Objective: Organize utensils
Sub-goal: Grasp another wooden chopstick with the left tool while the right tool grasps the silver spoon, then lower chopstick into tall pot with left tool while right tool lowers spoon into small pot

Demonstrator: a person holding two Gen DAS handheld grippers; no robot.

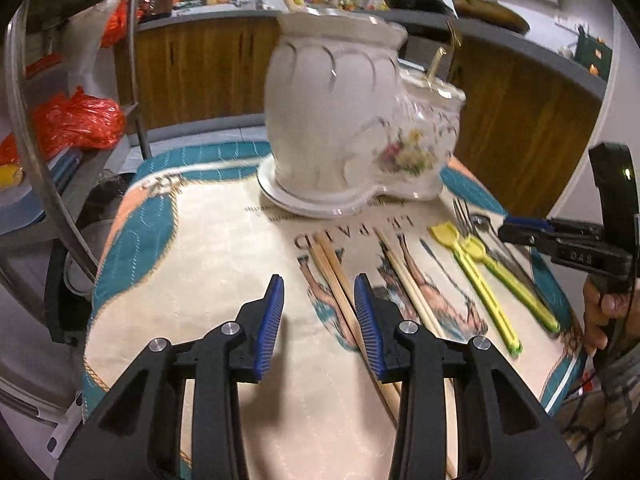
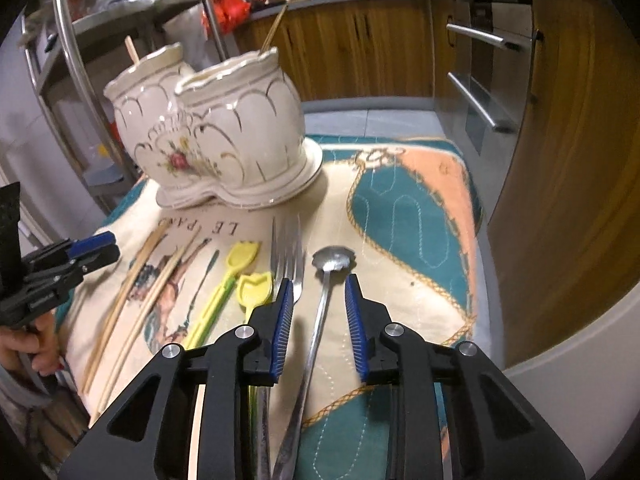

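Note:
A white double ceramic holder [image 1: 340, 120] [image 2: 208, 128] stands at the far side of the cloth-covered table [image 1: 200, 260] [image 2: 400, 220], with a wooden stick in one cup and a gold handle in the other. My left gripper [image 1: 319, 282] hovers open over a pair of wooden chopsticks [image 1: 340, 292], which run between its jaws close to the right finger. My right gripper [image 2: 319, 284] is open astride the handle of a metal spoon [image 2: 320, 320], pads clear of it. Two forks [image 2: 286, 248] and two yellow plastic spoons [image 2: 240, 256] [image 1: 480, 280] lie left of the spoon.
A second chopstick pair [image 1: 408, 292] [image 2: 160, 280] and a thin dark pick [image 2: 204, 276] lie on the cloth. A metal rack with red bags [image 1: 76, 120] stands left. Wooden cabinets and steel oven handles [image 2: 480, 100] lie beyond. Hands [image 1: 600, 312] [image 2: 24, 344] hold each gripper.

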